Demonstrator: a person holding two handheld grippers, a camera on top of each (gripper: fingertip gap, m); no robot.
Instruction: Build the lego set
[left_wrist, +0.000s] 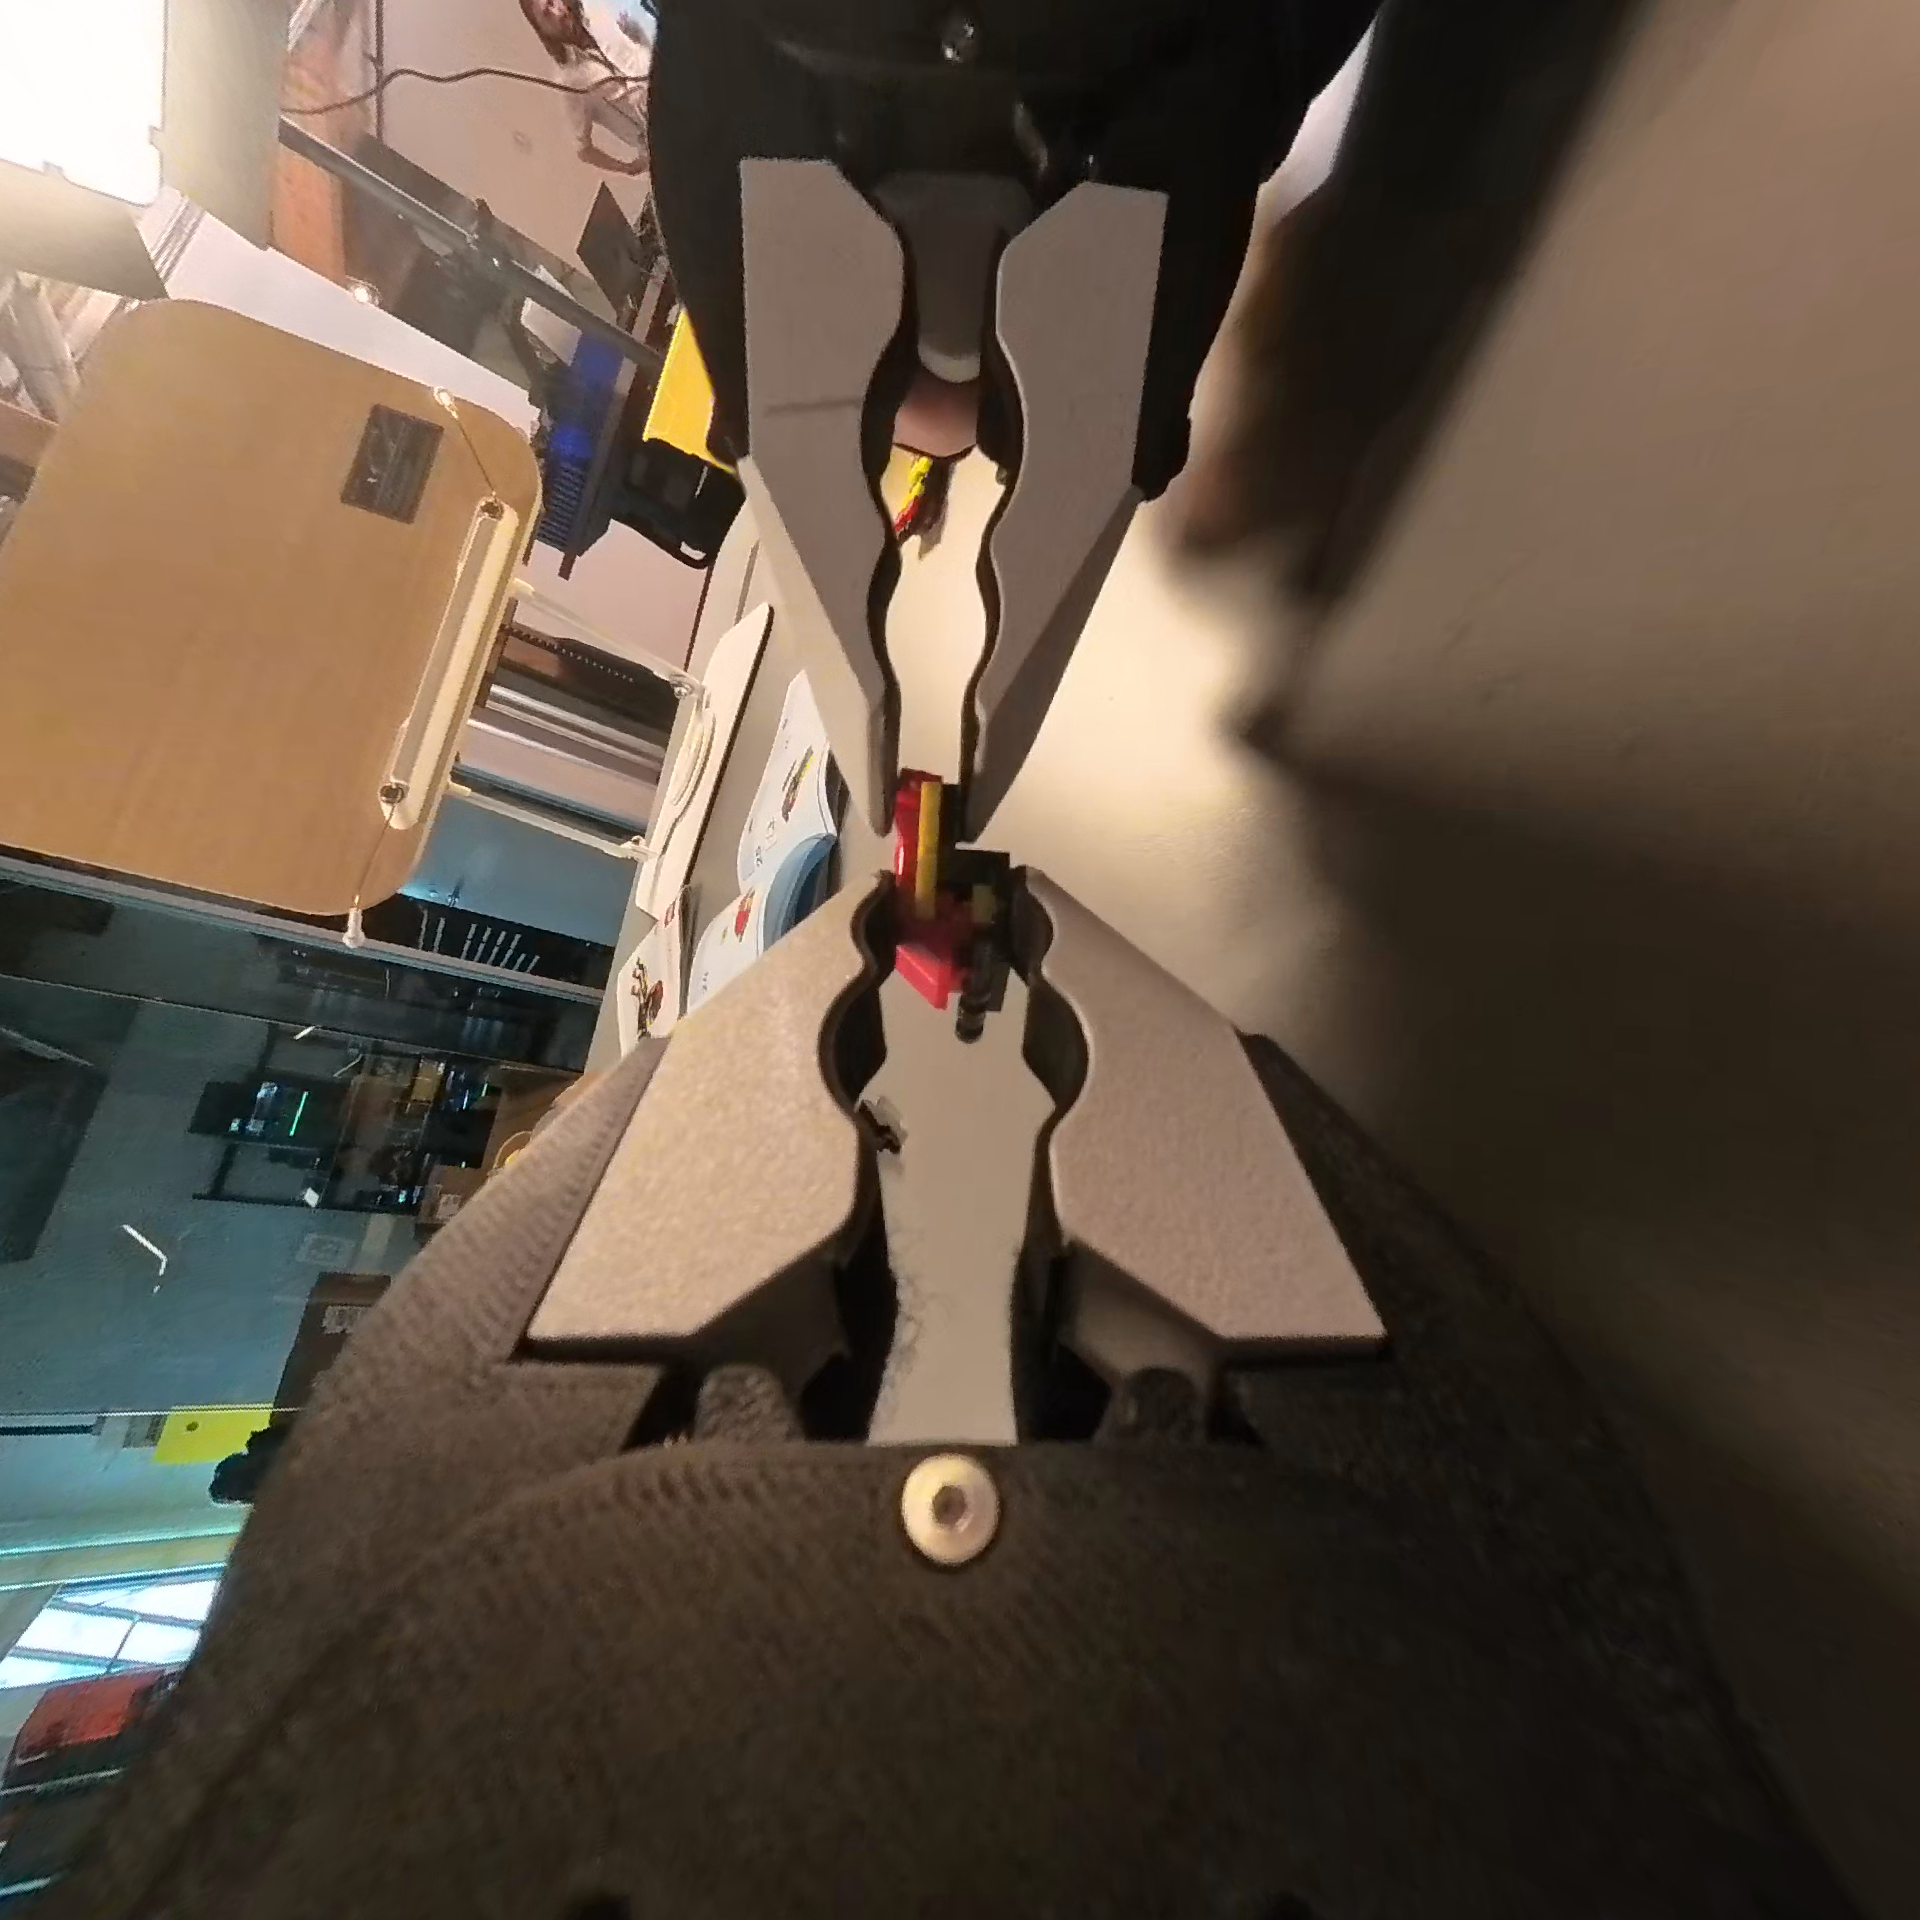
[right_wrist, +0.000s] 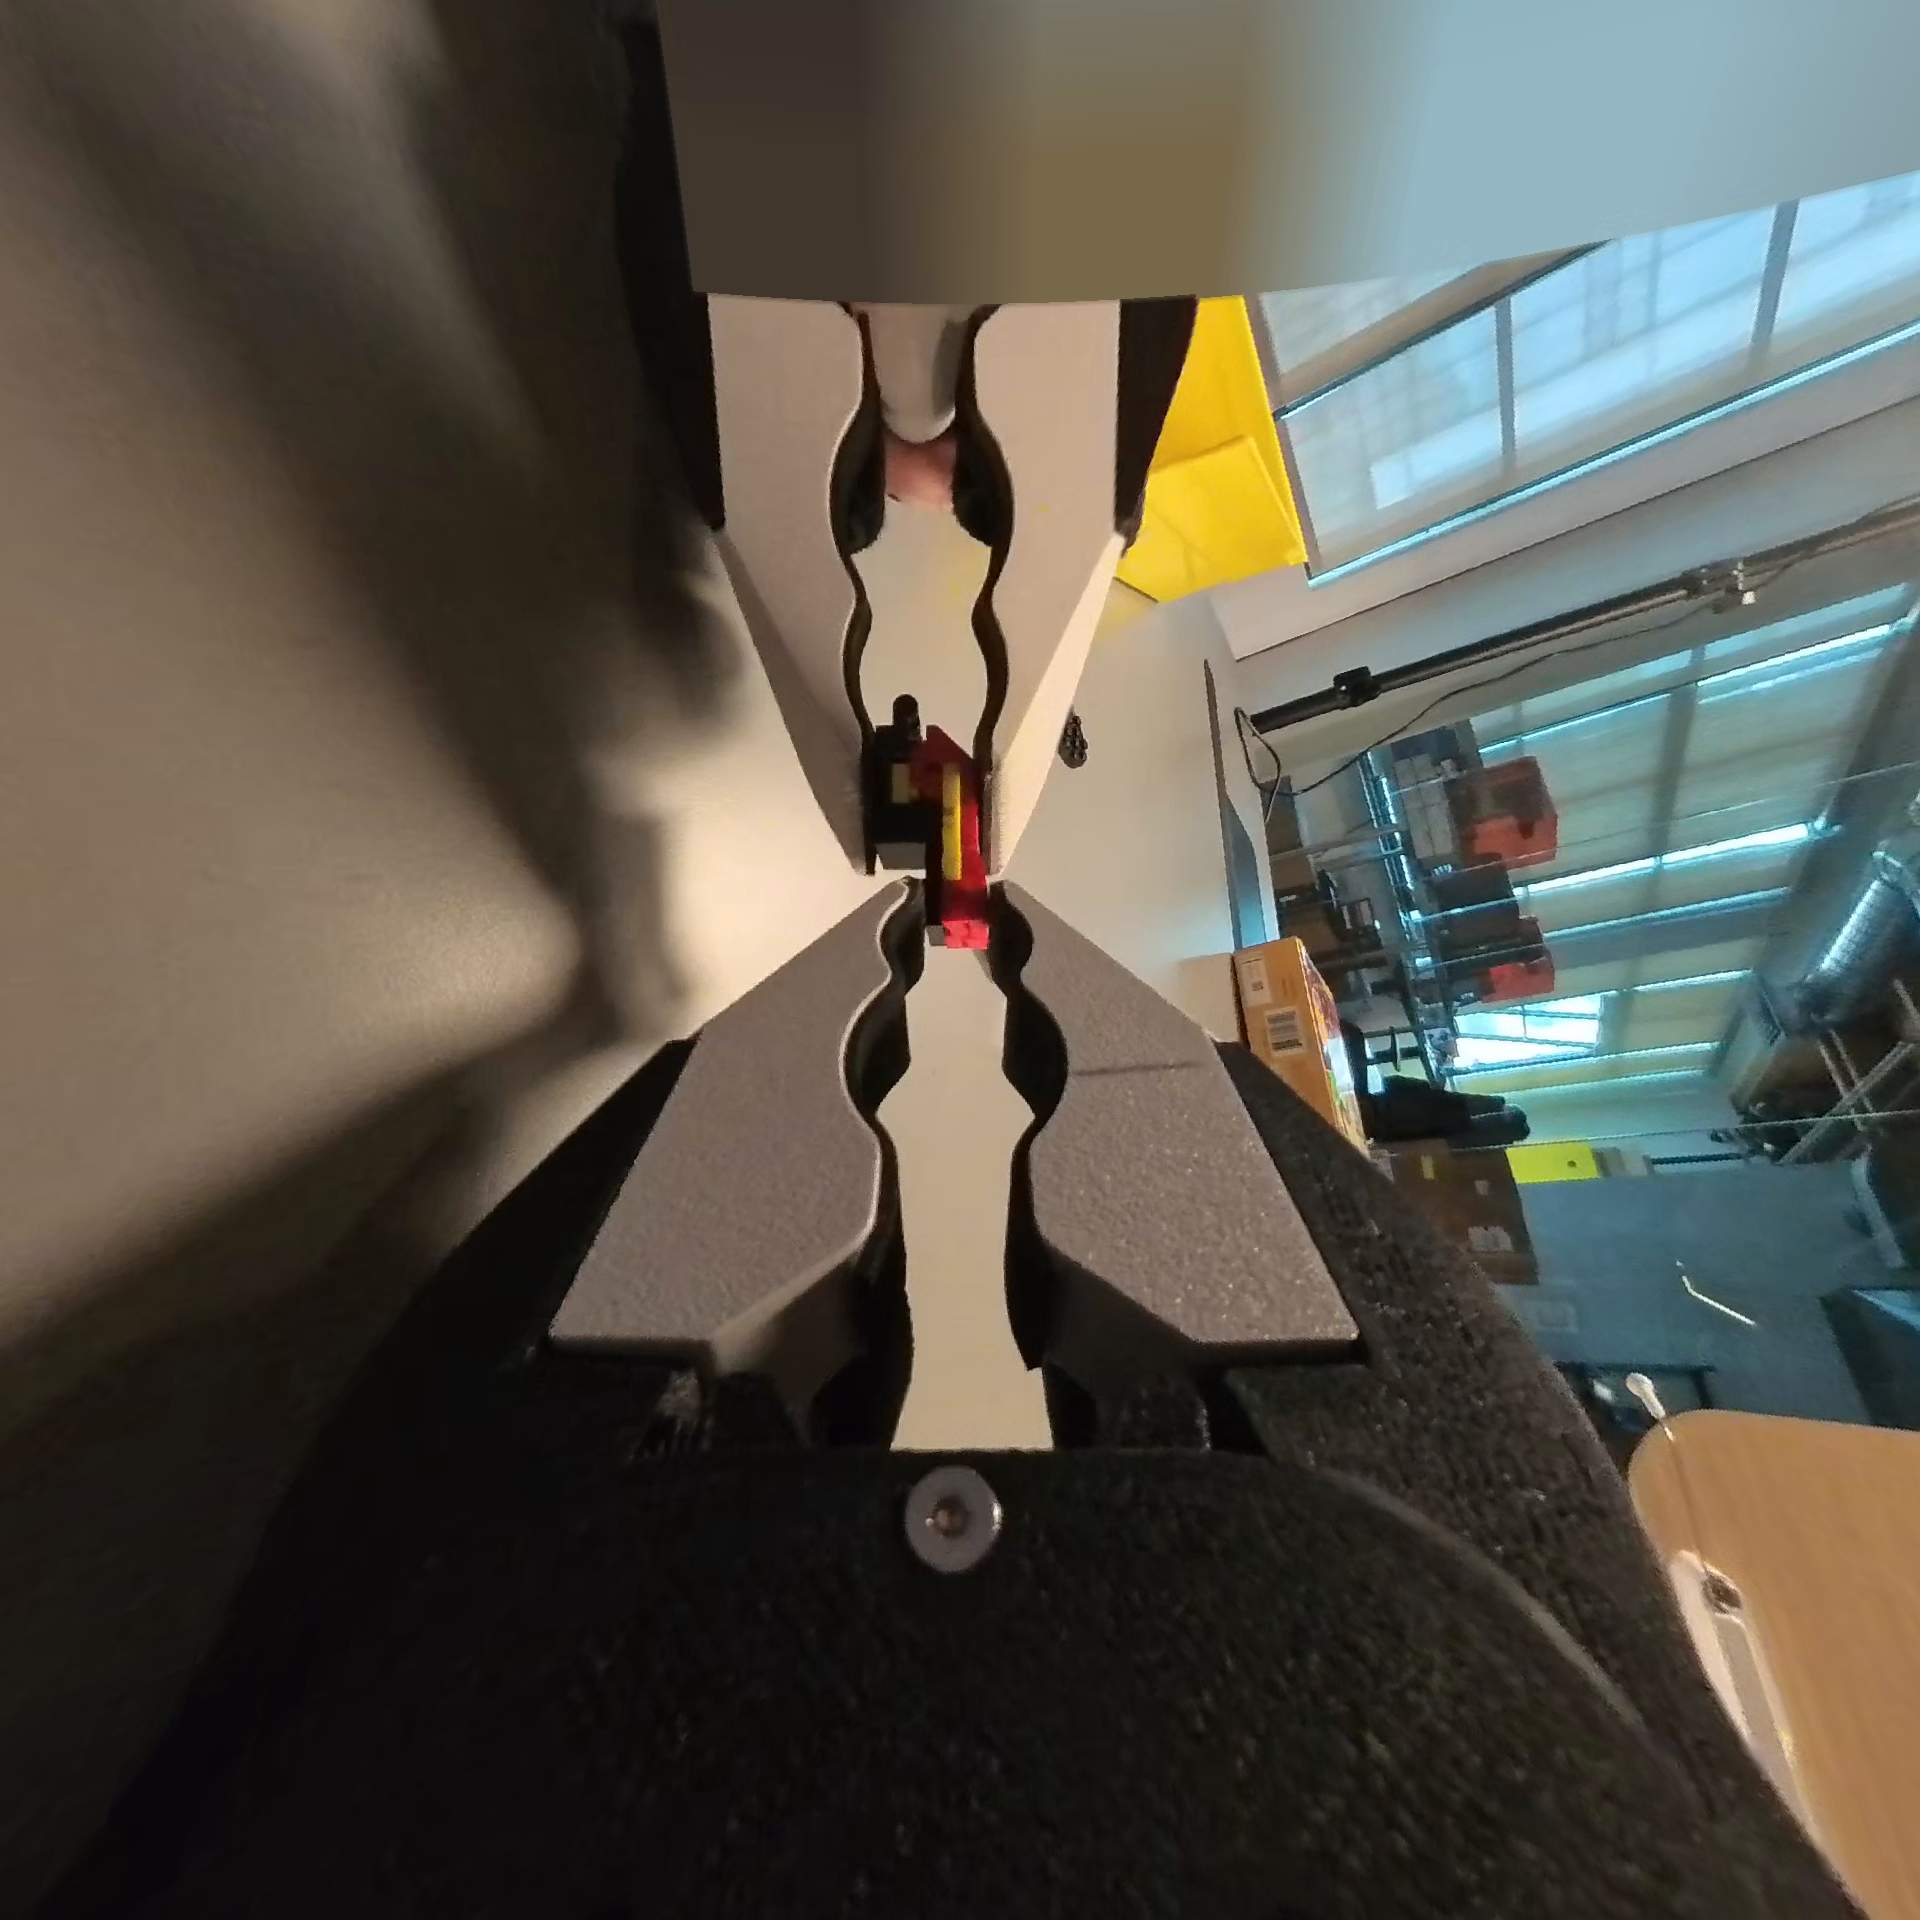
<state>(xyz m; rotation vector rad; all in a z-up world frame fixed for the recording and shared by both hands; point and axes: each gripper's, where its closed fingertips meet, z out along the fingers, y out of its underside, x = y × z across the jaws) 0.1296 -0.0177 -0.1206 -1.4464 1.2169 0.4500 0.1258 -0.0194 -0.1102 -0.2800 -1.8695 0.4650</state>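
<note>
Lego build, red, yellow and black, held in mid-air between both grippers, tip to tip. Left gripper jaws nearly closed on black end; right gripper jaws pinching red-yellow end. Booklet on tabletop behind.

Two grey-fingered grippers, one small red, yellow and black lego assembly, one open instruction booklet, one wooden chair back

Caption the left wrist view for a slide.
Two grey two-finger tools meet tip to tip, both gripping a small red, yellow and black Lego assembly.
</note>
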